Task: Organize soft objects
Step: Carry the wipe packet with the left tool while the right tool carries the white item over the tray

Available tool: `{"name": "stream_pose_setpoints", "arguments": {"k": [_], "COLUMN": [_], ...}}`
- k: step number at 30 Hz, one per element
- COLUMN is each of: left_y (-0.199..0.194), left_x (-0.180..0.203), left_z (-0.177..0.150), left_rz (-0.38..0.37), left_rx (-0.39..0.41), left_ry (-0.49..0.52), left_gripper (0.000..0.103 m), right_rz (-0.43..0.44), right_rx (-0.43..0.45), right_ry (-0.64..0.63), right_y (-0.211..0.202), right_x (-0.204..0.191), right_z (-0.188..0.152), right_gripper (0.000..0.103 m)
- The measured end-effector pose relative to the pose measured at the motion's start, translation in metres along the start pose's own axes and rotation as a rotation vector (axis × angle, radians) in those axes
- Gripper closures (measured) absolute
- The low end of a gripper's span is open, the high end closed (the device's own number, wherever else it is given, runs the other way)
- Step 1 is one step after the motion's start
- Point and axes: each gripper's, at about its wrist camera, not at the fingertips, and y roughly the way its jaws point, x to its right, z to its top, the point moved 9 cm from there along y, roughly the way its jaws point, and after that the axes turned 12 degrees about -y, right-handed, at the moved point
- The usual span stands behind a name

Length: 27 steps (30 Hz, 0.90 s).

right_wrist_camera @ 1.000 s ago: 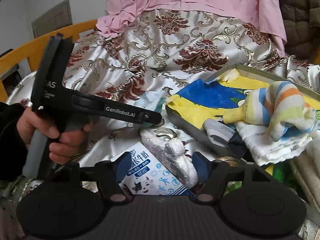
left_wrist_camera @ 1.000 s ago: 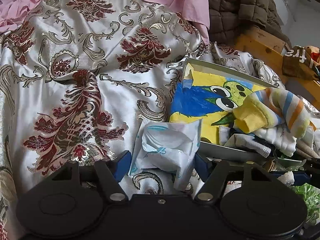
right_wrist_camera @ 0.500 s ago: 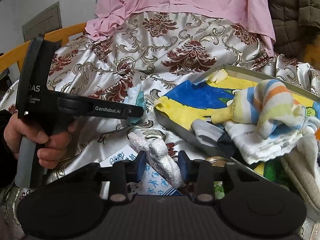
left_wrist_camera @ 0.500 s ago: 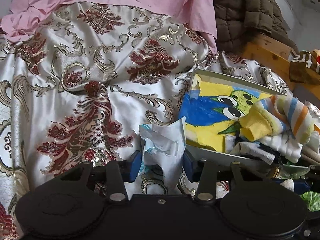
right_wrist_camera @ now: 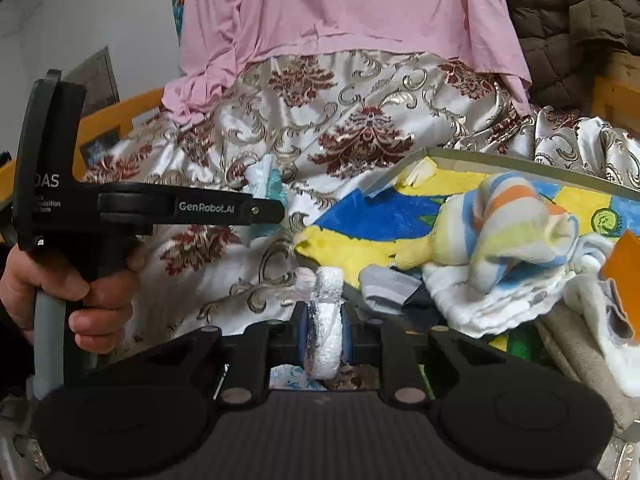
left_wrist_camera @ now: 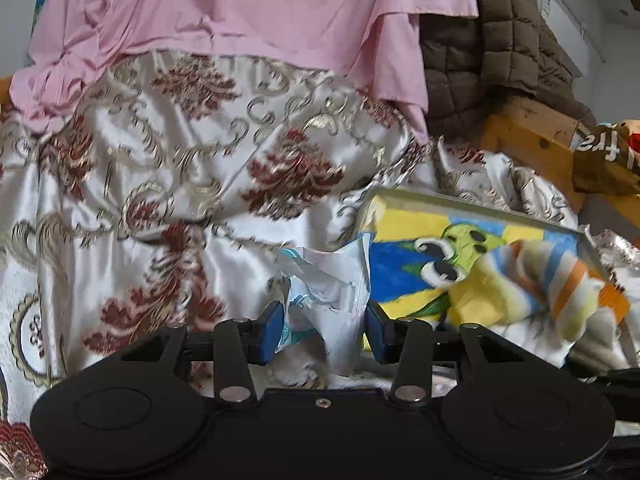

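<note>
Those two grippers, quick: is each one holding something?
Left gripper: closed on a crumpled wrapper.
Right gripper: just closed on white foam.

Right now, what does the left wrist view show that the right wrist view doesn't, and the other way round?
Only the left wrist view: the left gripper closed on a crumpled white and blue wrapper, and a brown printed bag at the far right.

Only the right wrist view: the right gripper, which has just been closing, pinching a white foam piece, and the hand holding the other gripper's handle.

Both: the tray, the striped sock, the patterned satin cloth, and the pink cloth.
</note>
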Motion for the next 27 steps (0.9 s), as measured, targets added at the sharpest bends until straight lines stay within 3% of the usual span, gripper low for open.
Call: {"name": "stream_pose_setpoints", "arguments": {"k": [8,15,19,27], "left_y": [-0.010,0.003,0.018,0.049], "left_x": [0.037,0.072,0.084,0.091], "left_z": [0.019,0.021,0.012,-0.013], "left_rz": [-0.023,-0.063,-0.074,-0.062], "left_rx": [0.036,0.042,0.022,-0.041], "left_ry": [0.024,0.038,0.043,0.067], "left_gripper": [0.057,0.057,0.057,0.056], "right_rz": [-0.003,-0.059,-0.111,-0.126], "right_rx": [0.104,0.283,0.287,0.280], "right_ry": [0.038,0.153,0.244,0.367], "right_y": [-0.023,-0.049,-0.046,-0.033], "right_x": [0.020,0.066,0.101,0.144], "right_z": [0.016,0.032,0.023,0.004], "right_gripper": [0.088,0.088,0.088,0.085]}}
